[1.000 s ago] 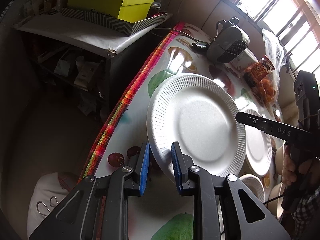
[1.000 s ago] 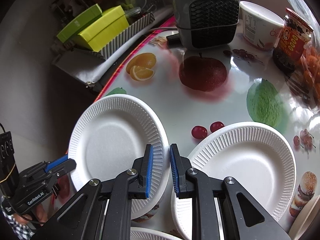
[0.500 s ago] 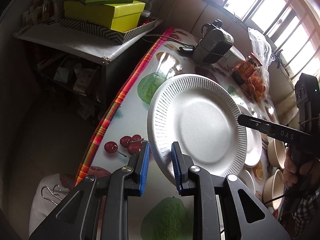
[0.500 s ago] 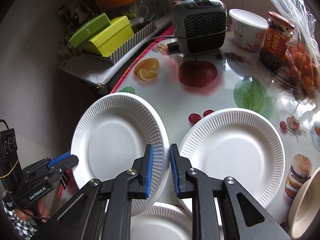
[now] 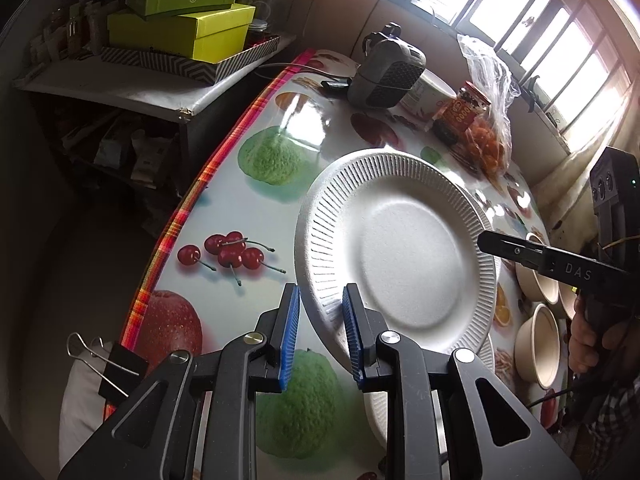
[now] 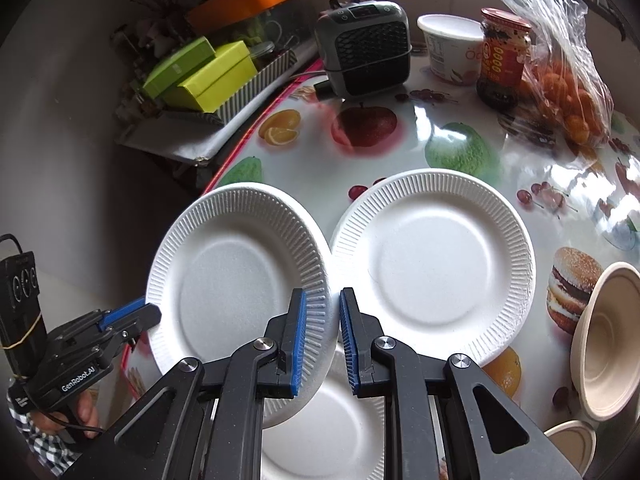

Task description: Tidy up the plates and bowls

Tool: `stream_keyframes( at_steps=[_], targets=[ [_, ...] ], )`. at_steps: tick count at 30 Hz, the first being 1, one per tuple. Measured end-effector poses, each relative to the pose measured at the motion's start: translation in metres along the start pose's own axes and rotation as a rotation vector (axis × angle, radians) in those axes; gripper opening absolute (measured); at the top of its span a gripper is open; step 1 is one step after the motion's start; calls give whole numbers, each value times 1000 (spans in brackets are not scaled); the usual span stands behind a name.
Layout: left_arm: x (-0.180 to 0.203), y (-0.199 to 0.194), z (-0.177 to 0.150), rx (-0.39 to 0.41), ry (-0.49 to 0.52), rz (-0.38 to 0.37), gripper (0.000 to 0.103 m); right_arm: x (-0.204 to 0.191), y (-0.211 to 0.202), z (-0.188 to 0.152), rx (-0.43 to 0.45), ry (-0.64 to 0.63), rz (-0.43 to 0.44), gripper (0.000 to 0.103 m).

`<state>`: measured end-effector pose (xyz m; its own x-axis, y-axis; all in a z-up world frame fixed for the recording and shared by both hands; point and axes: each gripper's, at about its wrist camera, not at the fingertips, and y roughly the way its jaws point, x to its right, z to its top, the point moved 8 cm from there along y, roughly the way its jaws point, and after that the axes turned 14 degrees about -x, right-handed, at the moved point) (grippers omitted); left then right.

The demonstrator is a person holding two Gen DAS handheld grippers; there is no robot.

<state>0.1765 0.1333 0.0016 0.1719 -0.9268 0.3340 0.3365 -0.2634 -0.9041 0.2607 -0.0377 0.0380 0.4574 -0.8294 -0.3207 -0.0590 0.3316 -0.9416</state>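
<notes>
Gripped a white foam plate (image 5: 400, 248) from two sides and held it tilted, clear of the tabletop (image 5: 248, 216). Closed the jaws of the left gripper (image 5: 320, 292) on the ribbed rim at the lower centre of the left wrist view, with the plate's edge running down between the blue pads. Closed the jaws of the right gripper (image 6: 323, 296) almost together on the opposite rim, at the lower centre of the right wrist view, with the thin edge pinched between them. Kept that plate in the left half of the right wrist view, overlapping a third plate (image 6: 328, 420) lying flat at the bottom centre. Left a second plate (image 6: 432, 264) flat on the fruit-printed tabletop just to the right, its rim very close to the held one; cannot tell whether touching. Left beige bowls (image 6: 604, 340) at the right edge, one tipped on its side with its opening facing left. Left a grey heater (image 6: 364, 48), a white tub (image 6: 452, 48), a red-labelled jar (image 6: 504, 56) and a clear bag of oranges (image 6: 568, 92) along the top, well apart from the plates. Stacked green boxes (image 5: 180, 24) on a side shelf at the upper left.
</notes>
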Motion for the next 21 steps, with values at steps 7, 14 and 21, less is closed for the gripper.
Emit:
stream_keyframes(
  at_steps=[7, 14, 21],
  targets=[
    [16, 7, -18, -21, 31, -7, 23, 12, -8, -28, 1, 27, -3, 17],
    [30, 17, -37, -53, 63, -18, 23, 25, -12, -58, -3, 55, -10, 17],
    [43, 26, -54, -80, 90, -20, 23, 40, -6, -84, -26, 89, -19, 17]
  ],
)
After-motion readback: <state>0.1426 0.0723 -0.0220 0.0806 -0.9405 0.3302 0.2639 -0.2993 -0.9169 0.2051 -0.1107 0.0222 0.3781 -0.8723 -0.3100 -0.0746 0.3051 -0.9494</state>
